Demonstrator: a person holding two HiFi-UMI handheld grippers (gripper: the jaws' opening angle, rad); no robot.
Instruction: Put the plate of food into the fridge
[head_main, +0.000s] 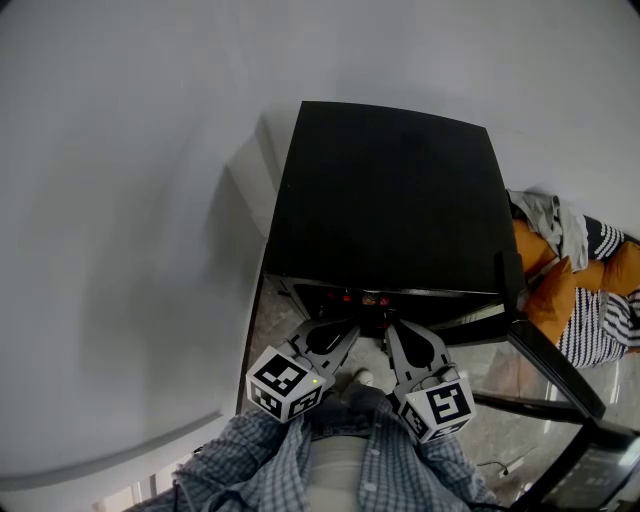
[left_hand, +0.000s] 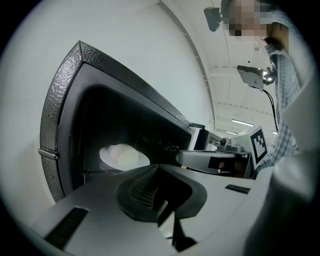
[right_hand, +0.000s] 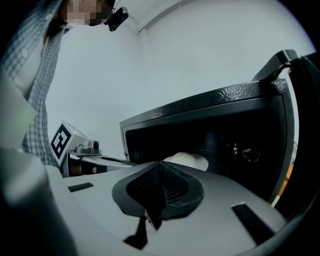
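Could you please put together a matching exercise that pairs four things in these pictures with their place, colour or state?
Things:
1. plate of food
2. fridge door
3. right hand-held gripper
4. cushion

Place, colour or state:
a. orange
b. swung open
c. inside the fridge
d. jaws shut, nothing held

Pairs: 1-c, 2-b, 3-d, 4-a
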